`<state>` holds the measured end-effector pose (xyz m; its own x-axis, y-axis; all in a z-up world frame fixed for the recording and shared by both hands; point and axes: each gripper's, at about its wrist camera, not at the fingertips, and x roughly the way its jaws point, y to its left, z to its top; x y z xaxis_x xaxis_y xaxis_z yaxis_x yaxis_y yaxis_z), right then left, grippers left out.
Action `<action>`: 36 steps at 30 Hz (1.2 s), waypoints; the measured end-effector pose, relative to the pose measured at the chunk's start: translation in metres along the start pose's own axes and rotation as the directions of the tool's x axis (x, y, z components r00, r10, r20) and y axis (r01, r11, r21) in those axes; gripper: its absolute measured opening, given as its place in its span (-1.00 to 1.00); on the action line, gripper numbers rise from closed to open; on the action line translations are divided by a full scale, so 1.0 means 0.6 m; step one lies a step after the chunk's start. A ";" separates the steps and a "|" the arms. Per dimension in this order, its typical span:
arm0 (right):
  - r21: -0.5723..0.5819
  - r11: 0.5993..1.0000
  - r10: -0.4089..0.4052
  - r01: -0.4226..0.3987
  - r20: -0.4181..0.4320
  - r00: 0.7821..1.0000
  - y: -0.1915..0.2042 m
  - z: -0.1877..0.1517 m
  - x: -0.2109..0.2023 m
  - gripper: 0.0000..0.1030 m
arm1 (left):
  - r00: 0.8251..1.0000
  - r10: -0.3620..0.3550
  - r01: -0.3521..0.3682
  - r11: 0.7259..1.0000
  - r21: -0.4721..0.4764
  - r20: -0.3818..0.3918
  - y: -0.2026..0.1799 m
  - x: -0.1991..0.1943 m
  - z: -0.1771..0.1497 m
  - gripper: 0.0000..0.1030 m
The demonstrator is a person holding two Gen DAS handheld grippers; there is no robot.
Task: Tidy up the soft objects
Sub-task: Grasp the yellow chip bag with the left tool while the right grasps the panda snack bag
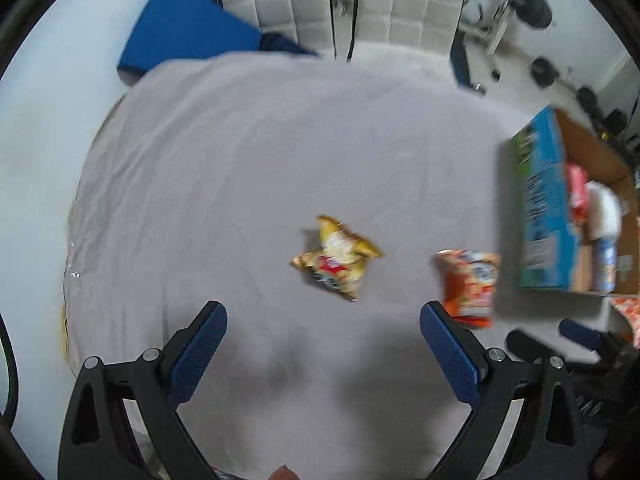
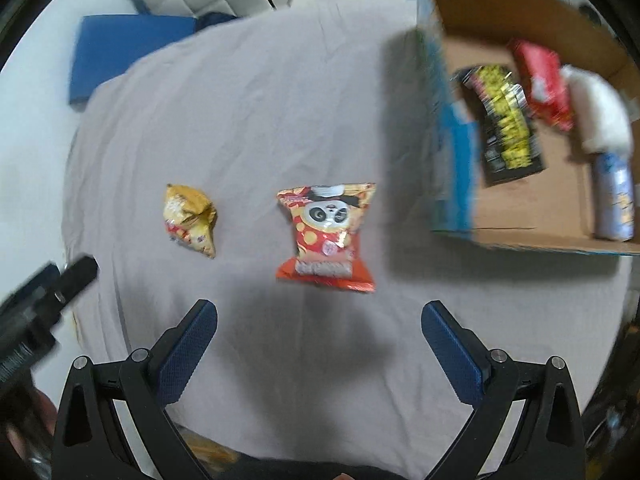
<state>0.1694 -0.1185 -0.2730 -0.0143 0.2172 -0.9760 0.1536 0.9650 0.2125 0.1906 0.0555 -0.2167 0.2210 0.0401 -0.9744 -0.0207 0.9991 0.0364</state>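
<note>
A crumpled yellow snack bag and an orange panda snack bag lie on the grey cloth. My left gripper is open and empty, above the cloth just short of the yellow bag. My right gripper is open and empty, just short of the panda bag. A cardboard box with blue sides stands to the right. It holds a black-and-yellow packet, a red packet, a white soft item and a pale blue packet.
A blue pad lies at the table's far left corner. White quilted chairs stand behind the table. Exercise gear stands on the floor at the far right. The left gripper shows at the left edge of the right wrist view.
</note>
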 end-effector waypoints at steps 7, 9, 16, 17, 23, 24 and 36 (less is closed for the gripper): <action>0.077 0.996 -0.035 0.041 -0.077 0.996 0.002 0.044 0.102 1.00 | 0.990 0.043 -0.029 0.995 0.099 -0.137 0.009 0.154 0.015 0.92; 0.084 0.995 -0.043 0.050 -0.091 0.995 0.001 0.051 0.119 1.00 | 0.983 0.041 -0.018 0.992 0.126 -0.176 0.004 0.193 0.023 0.92; 0.111 0.991 -0.061 0.076 -0.128 0.990 -0.002 0.074 0.167 1.00 | 0.969 0.014 0.036 0.979 0.200 -0.245 -0.030 0.281 0.047 0.92; 0.115 0.990 -0.064 0.080 -0.136 0.989 -0.003 0.078 0.174 1.00 | 0.967 0.010 0.044 0.978 0.204 -0.253 -0.033 0.289 0.049 0.88; 0.117 0.989 -0.066 0.089 -0.186 0.980 0.000 0.098 0.211 0.79 | 0.959 -0.013 0.075 0.975 0.210 -0.283 -0.044 0.327 0.052 0.16; 0.116 0.989 -0.068 0.091 -0.195 0.978 0.001 0.101 0.217 0.72 | 0.957 -0.013 0.077 0.975 0.209 -0.288 -0.047 0.331 0.050 0.15; 0.008 0.987 -0.157 0.163 -0.231 0.960 0.051 0.116 0.255 0.00 | 0.958 -0.047 0.081 0.991 0.109 -0.283 -0.006 0.342 0.024 -0.12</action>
<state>0.2405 -0.0660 -0.4193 -0.2659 0.0909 -0.9597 0.1572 0.9863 0.0498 0.2500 0.0603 -0.4138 -0.0630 -0.0122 -0.9979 0.1037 0.9944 -0.0187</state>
